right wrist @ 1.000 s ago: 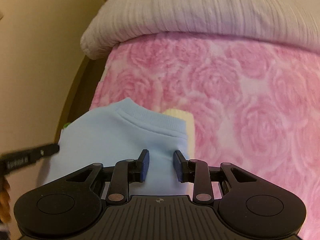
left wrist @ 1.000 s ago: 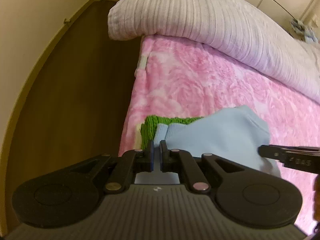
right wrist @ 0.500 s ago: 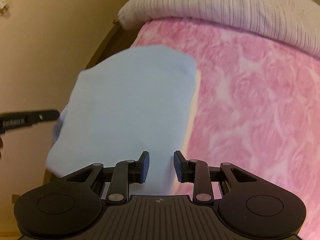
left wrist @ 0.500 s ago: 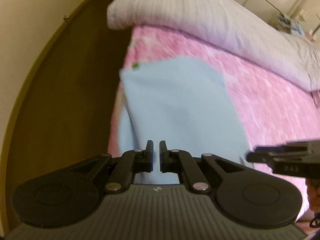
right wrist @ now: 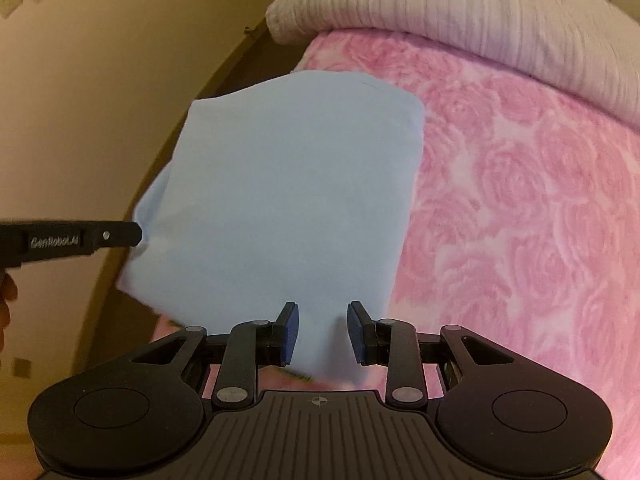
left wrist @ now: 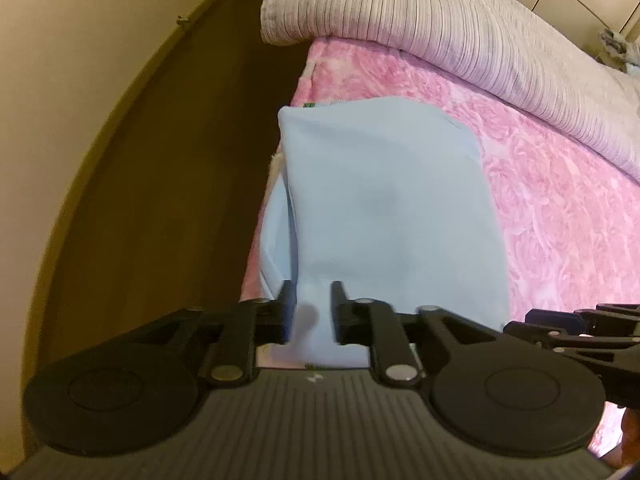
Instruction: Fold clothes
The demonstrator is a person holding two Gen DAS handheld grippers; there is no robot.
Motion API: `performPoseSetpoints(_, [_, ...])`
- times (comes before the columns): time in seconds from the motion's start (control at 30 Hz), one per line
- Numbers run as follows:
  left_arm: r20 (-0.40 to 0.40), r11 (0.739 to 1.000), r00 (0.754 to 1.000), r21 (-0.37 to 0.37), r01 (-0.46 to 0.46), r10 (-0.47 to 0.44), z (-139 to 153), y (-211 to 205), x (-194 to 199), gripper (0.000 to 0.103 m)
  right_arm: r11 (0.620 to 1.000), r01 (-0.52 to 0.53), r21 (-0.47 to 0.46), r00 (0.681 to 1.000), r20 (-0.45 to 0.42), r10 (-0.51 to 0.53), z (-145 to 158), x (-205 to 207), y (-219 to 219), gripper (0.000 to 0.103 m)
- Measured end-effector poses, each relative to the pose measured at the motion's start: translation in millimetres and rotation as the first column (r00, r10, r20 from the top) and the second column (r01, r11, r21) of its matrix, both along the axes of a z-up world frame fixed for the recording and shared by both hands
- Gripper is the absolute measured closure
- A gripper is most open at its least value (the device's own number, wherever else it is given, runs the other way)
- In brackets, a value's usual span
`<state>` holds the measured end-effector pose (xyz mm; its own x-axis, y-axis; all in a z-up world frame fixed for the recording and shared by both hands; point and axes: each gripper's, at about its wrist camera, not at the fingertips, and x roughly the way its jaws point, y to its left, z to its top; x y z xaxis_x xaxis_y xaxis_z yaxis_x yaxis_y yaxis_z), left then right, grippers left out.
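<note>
A folded light blue garment lies along the left edge of the pink rose-patterned bed. A green sliver of another cloth peeks out at its far corner. My left gripper is open, its fingers apart on either side of the garment's near left corner. In the right wrist view the garment fills the middle. My right gripper is open, and the garment's near edge lies in the gap. The left gripper's tip touches the garment's left side. The right gripper shows at the right of the left wrist view.
A rolled striped grey-white duvet lies across the far side of the bed. Dark wood floor runs between the bed's left edge and a cream wall. Bare pink blanket spreads to the right of the garment.
The blue garment was swung forward and now lies flat over the green and yellow clothes. My left gripper went from shut on the garment to open. The right fingers kept the same gap.
</note>
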<state>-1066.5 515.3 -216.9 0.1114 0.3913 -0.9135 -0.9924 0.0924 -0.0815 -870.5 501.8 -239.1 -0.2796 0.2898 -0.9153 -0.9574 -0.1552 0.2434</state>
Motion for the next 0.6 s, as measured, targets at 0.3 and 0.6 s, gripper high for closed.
performPoseSetpoints(0.3, [-0.083, 0.997, 0.996, 0.070, -0.030, 0.035, 46, -49, 22, 0.065, 1.000, 0.010, -0.014, 0.999, -0.031, -0.010, 26, 15, -33, 0.057])
performPoseSetpoints(0.6, [-0.086, 0.989, 0.995, 0.144, -0.033, 0.046, 87, -98, 38, 0.047, 0.996, 0.007, 0.088, 1.000, -0.030, -0.004, 72, 24, -75, 0.048])
